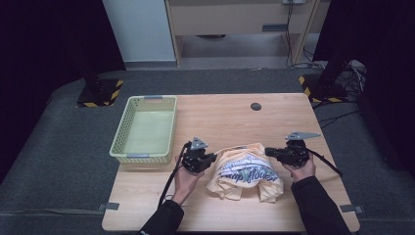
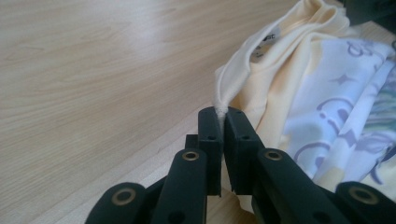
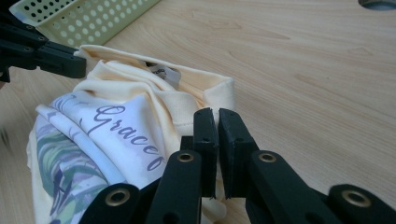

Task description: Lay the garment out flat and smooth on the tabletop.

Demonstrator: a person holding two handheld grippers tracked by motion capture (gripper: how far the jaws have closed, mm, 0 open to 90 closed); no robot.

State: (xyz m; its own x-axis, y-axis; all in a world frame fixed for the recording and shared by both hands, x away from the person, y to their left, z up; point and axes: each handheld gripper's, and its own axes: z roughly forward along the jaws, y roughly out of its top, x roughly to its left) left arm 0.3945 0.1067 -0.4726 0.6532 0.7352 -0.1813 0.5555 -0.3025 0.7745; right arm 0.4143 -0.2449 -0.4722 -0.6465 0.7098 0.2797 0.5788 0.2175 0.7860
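Observation:
A crumpled pale-yellow T-shirt (image 1: 244, 174) with a white print and script lettering lies on the near middle of the wooden table (image 1: 230, 115). My left gripper (image 1: 213, 157) is at its left upper corner. In the left gripper view the jaws (image 2: 220, 112) are shut, pinching a fold of the shirt's edge (image 2: 261, 70) near the neck label. My right gripper (image 1: 268, 152) is at the shirt's right upper corner. In the right gripper view its jaws (image 3: 217, 114) are shut with the yellow cloth (image 3: 140, 88) running in under them. The left gripper (image 3: 70, 63) holds the far corner there.
A pale-green perforated basket (image 1: 142, 157) stands at the table's left, close to my left hand, and its wall (image 3: 84, 18) shows in the right gripper view. A small dark round disc (image 1: 255, 106) sits at the table's far middle. Bare wood stretches beyond the shirt.

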